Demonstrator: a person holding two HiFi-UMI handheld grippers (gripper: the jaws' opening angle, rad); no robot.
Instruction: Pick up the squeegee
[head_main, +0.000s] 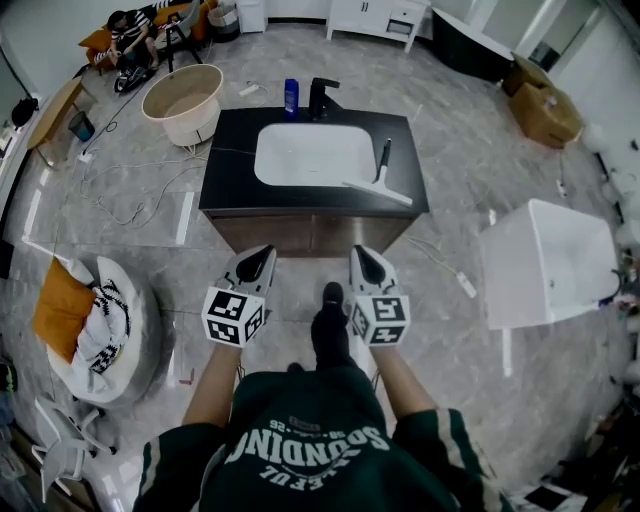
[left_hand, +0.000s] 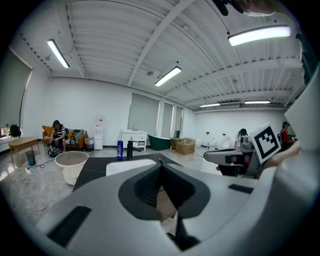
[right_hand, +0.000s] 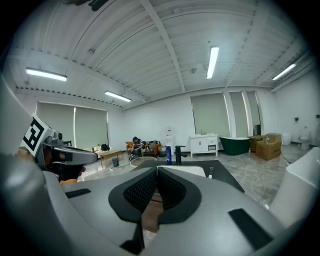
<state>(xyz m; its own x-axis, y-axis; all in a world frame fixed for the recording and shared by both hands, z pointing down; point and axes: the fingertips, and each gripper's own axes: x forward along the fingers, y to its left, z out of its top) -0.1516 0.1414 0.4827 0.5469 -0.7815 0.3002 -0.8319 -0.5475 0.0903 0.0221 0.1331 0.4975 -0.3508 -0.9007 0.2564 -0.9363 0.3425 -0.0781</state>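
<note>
The squeegee (head_main: 380, 178) is lying on the right part of the black table (head_main: 232, 160), its dark handle pointing toward the back and its pale blade resting beside the white sink (head_main: 310, 155). The left tool (head_main: 262, 252) and the right tool (head_main: 362, 252) are hanging side by side in front of the table, well apart from the squeegee. Each is pressing its jaws together on nothing.
</note>
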